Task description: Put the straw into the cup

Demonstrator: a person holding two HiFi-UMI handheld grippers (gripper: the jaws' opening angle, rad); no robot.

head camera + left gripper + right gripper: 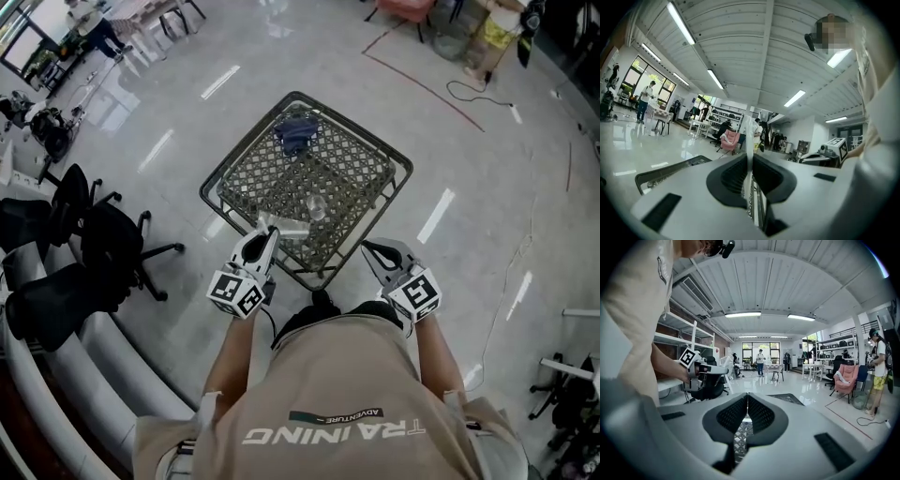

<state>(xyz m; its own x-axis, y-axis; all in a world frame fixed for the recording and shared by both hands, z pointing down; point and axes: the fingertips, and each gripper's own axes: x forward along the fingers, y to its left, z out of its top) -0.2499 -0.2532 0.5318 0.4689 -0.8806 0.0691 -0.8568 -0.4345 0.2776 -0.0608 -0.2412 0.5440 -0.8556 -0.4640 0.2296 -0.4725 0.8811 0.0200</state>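
The room is a large workshop with a shiny grey floor, and in front of me stands a black mesh table [349, 157]. Near its middle is the clear cup [318, 208], upright and, as far as I can see, empty.

My left gripper [268, 240] has its jaws pressed together on the thin translucent straw [749, 133], which rises up out of them. It is at the near edge of the table, just left of the cup. My right gripper [375, 251] has its jaws together with nothing between them.

I see 2 risks. The straw looks soft, so it may bend or slip sideways in the pinch. The cup looks light, so a push on its rim may tip it or slide it on the mesh.

A blue cloth [296, 132] lies at the far side, well apart. Nothing stands between the straw and the cup. Black office chairs [105, 246] stand at the left, away from the table.
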